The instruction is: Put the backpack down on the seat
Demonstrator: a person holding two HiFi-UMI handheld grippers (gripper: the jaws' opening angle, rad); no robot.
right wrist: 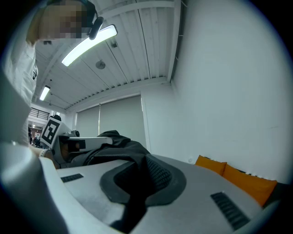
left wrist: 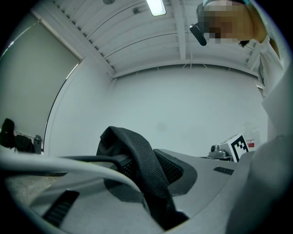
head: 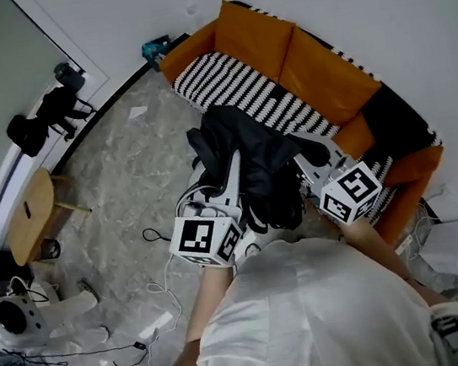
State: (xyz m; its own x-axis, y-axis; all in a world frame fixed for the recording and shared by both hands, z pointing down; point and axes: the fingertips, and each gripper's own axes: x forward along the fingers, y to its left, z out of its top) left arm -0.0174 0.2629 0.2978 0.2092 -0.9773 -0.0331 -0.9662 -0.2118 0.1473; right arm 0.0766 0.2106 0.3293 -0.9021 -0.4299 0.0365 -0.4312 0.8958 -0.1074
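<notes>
Backpack of black fabric (head: 253, 161) hangs at the edge of the striped seat of the orange sofa (head: 237, 91). Its webbing is pinched in the left gripper (left wrist: 149, 172) and the right gripper (right wrist: 137, 179). Risk: an uneven release could tip it floorward.

head view: steeply down over sofa (head: 278, 51). 2 gripper views: close, angled up toward ceiling (left wrist: 151, 41); all share backpack (head: 251, 157).

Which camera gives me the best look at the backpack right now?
Head view: most of the black backpack shows, by the striped seat. The left gripper view shows only a strap pinched between its jaws; the right gripper view, only dark fabric.
</notes>
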